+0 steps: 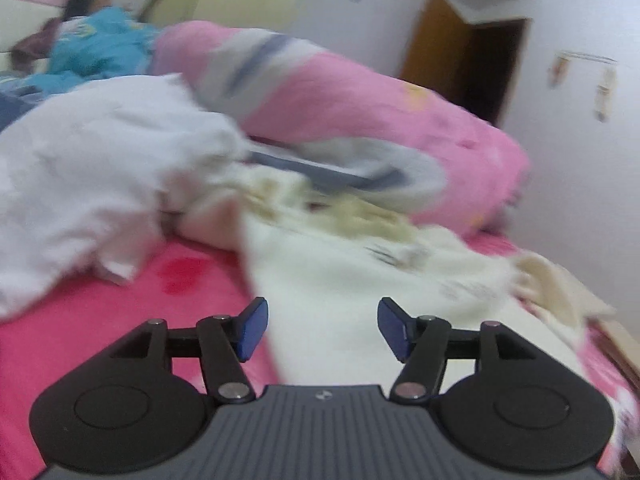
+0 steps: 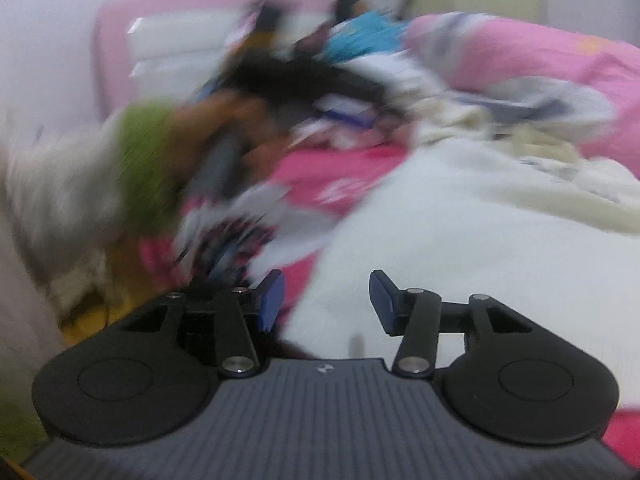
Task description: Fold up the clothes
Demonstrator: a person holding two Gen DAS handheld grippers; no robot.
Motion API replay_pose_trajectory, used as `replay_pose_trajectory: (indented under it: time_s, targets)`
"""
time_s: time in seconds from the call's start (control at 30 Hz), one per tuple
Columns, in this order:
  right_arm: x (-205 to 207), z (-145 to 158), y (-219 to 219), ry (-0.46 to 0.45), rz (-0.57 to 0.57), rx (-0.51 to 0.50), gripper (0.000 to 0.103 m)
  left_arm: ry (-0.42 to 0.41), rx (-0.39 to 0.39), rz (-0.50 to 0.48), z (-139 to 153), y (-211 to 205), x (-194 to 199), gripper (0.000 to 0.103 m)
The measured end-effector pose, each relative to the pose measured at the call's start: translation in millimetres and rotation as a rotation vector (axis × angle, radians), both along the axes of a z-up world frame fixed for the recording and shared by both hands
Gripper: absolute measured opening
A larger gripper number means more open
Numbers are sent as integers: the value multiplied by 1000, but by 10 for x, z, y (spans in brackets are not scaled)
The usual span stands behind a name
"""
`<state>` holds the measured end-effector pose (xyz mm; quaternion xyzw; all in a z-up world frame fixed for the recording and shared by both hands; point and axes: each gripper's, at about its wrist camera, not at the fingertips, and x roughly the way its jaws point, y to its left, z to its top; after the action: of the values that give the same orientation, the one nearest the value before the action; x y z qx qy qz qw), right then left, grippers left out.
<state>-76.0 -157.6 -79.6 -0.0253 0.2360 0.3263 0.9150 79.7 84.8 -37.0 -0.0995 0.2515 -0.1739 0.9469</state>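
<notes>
Left wrist: left gripper agape, empty, over cream garment.

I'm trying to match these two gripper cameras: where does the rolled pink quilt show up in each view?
Left wrist: pink quilt runs across the upper middle, behind the cream garment.
Right wrist: pink quilt in the upper right corner.
Shared landmark: the cream garment, just below it in both.

white garment: soft cloth, matt, a little fuzzy
bed: pink cloth sheet, matt
quilt: pink padded cloth, smooth
tongs: matt black plastic, blue pads, shiny metal pins
door: smooth wood
</notes>
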Motion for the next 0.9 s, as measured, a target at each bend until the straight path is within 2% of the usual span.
replay_pose_trajectory:
  time_s: [0.03, 0.13, 0.2, 0.27, 0.4, 0.47, 0.6, 0.63, 0.7, 0.73, 0.83, 0.9]
  targets:
    - [-7, 54, -163, 1, -37, 37, 47, 1, 1, -44, 4, -67, -106, 64]
    - [30, 149, -960, 13, -273, 125, 48, 4, 6, -170, -26, -238, -416, 66]
    - [90, 133, -1563, 53, -477, 179, 48, 11, 5, -243, -74, -339, -597, 68]
    - [165, 50, -2109, 122, -622, 268, 47, 31, 21, -316, -169, -459, -718, 68]
    - [373, -170, -2711, 269, -768, 345, 41, 68, 77, -389, -312, -652, -919, 68]
    - [464, -235, -2764, 297, -758, 339, 41, 65, 96, -439, -341, -723, -1047, 68]
    - [617, -329, -2730, 337, -683, 298, 40, 63, 219, -486, -445, -887, -1250, 69]
    - [669, -355, -2711, 337, -668, 280, 38, 65, 240, -488, -472, -910, -1290, 69]
    - [762, -402, -2675, 338, -639, 248, 22, 68, 261, -483, -521, -943, -1333, 69]
    - [750, -382, -2672, 337, -635, 253, 9, 67, 273, -479, -542, -958, -1355, 69]
    - [670, -295, -2656, 315, -627, 260, 6, 53, 319, -479, -569, -992, -1420, 69]
    - [557, -205, -2660, 292, -634, 267, 6, 57, 313, -493, -569, -983, -1427, 69]
